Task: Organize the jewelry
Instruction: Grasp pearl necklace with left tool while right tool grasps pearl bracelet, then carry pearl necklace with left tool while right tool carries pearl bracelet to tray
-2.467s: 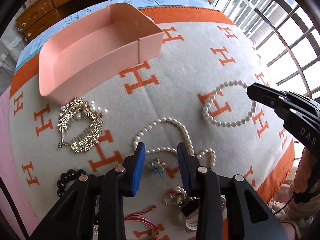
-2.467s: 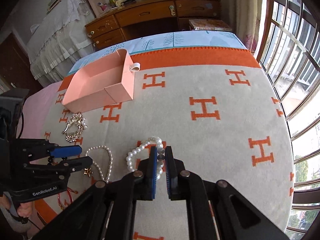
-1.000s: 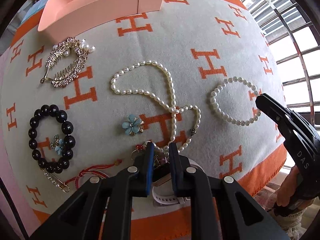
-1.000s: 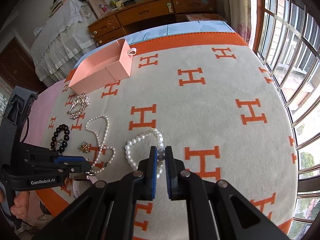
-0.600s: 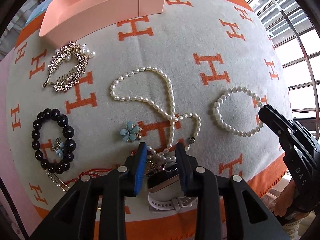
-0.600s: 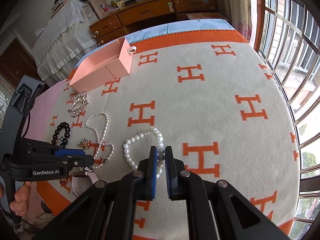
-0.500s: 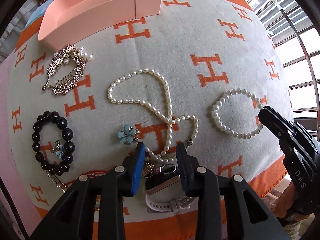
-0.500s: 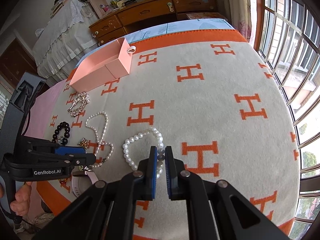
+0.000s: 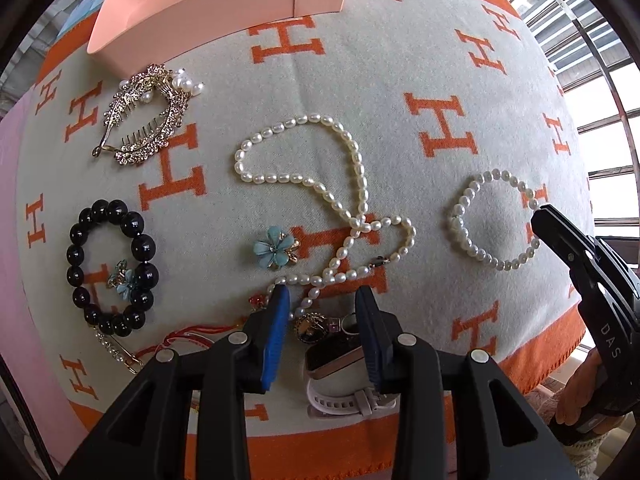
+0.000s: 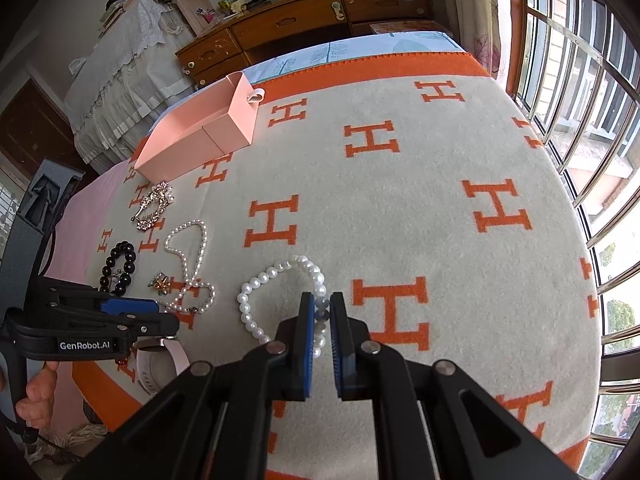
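My left gripper points down at the near edge of the blanket, its jaws opening. A cluster of rings and a white-strapped watch lie under the gap, and the pads touch neither. Beyond its tips lie a long pearl necklace, a blue flower brooch, a black bead bracelet and a gold hair comb. My right gripper is shut on a grey bead of the pearl bracelet, which rests on the blanket. A pink open box stands at the far left.
Everything lies on a cream blanket with orange H marks. A red string bracelet sits by the left fingers. Window bars run along the right side. Wooden drawers stand behind the bed.
The left gripper's jaws have spread apart over the rings and watch. The right gripper has stayed shut on the pearl bracelet in the same spot.
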`<state>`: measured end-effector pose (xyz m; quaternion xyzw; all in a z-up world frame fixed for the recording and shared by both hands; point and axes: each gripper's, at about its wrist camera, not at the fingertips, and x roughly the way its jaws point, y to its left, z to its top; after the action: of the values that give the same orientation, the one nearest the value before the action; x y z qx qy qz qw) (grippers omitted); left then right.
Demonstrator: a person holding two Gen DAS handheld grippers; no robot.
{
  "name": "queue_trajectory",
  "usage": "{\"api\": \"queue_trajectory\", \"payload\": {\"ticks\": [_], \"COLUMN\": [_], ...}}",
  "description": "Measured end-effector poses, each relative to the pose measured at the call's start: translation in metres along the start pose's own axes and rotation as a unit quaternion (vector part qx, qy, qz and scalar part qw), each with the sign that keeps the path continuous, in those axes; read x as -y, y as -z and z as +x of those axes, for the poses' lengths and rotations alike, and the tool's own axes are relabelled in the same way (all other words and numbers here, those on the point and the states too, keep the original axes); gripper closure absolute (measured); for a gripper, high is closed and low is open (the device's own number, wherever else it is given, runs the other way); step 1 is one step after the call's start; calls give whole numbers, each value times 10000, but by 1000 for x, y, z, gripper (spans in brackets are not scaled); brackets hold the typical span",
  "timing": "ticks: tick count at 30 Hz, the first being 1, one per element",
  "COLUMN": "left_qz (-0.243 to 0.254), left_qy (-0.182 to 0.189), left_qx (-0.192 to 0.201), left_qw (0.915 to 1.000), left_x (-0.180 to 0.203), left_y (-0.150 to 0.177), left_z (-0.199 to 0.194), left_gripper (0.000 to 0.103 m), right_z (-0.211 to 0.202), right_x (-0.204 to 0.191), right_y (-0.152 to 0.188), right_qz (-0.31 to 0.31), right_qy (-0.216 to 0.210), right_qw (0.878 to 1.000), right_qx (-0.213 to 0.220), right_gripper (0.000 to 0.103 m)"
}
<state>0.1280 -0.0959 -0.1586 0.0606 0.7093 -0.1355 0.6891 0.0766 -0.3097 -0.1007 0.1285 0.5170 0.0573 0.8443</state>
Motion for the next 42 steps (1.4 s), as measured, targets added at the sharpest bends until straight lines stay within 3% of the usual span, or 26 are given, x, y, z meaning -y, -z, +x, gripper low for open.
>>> {"api": "queue_trajectory", "payload": {"ticks": [8,13,20,28,30,32,37,42], "left_qz": [304,757,1495,2117,2157,2170,2009,1212], "left_qy": [-170,-398,-815,-964,-863,-685,-560,119], "left_qx": [110,110,-15,-119,-135,-162,46,683], "left_qw": [9993,9963,9854,9725,9726,9736,9780,9902], "left_x": [7,18,46,81,87,90,79,48], "left_y": [-10,-13,-19,-25,-23,-27,-20,-28], "left_z": [-13,-20,-15,-12,-11,-10,-16,-63], "left_gripper": [70,70,70,71,76,94,99,100], "right_z": [2,2,3,5,6,7,7,-2], "right_x": [3,8,8,6,6,6,1,-10], "right_y": [0,0,0,0,0,0,0,-1], "right_qz": [96,200,223,258,262,255,198,33], "right_qy": [9,37,73,139,159,170,181,166], "right_qw": [10000,9998,9997,9995,9995,9995,9996,9999], "right_qx": [-11,-30,-56,-86,-102,-116,-133,-23], "right_gripper": [95,95,95,95,95,95,95,95]}}
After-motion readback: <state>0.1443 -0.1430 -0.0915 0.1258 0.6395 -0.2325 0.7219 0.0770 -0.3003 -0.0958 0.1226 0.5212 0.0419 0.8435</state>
